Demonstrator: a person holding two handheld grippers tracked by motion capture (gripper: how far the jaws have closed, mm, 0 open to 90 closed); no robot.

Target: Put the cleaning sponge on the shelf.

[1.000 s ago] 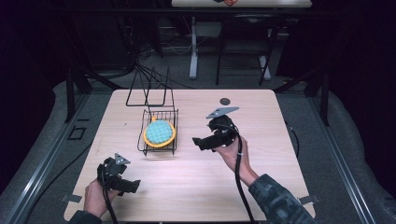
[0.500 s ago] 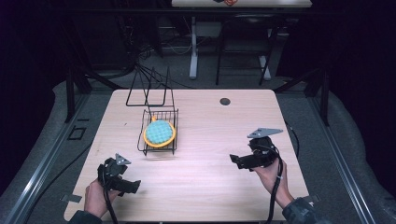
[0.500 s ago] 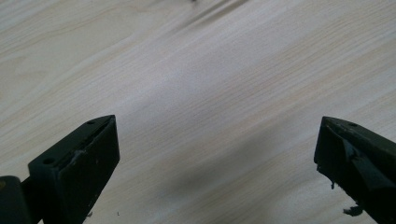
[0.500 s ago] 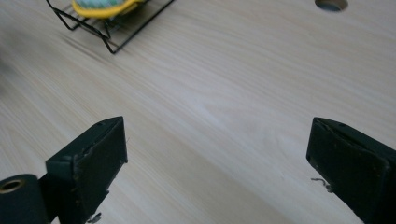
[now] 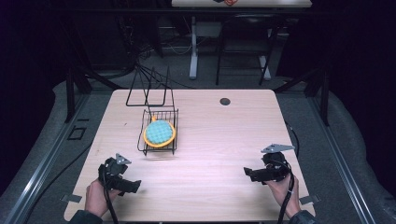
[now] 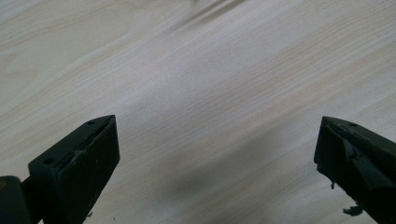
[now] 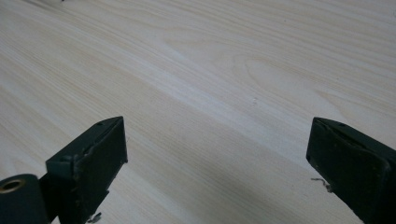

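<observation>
The person's forearms are cut off by the bottom edge of the high view, so that little more than the two hands is seen. The wires of the black wire dish rack [image 5: 159, 133] are thin against the wood, and its far end is hard to separate from the empty black wire frame [image 5: 148, 88] standing behind it. How the round plate with an orange rim and a blue-green middle [image 5: 159, 132] is seated among the wires cannot be made out; it is seen lying within the rack, on the left half of the pale wooden table [image 5: 210, 140].

The left gripper [image 5: 132, 186] is held low at the near left corner of the table, grasped by the left hand [image 5: 97, 198], with its jaws pointed toward the right. The right gripper [image 5: 248, 173] is held at the near right side by the right hand [image 5: 284, 192], with its jaws pointed left toward the table's middle and its grey three-cornered plate on top. Both are well apart from the rack and plate.

In each gripper view the two black jaws are seen spread wide, with nothing but bare wood grain between them.
</observation>
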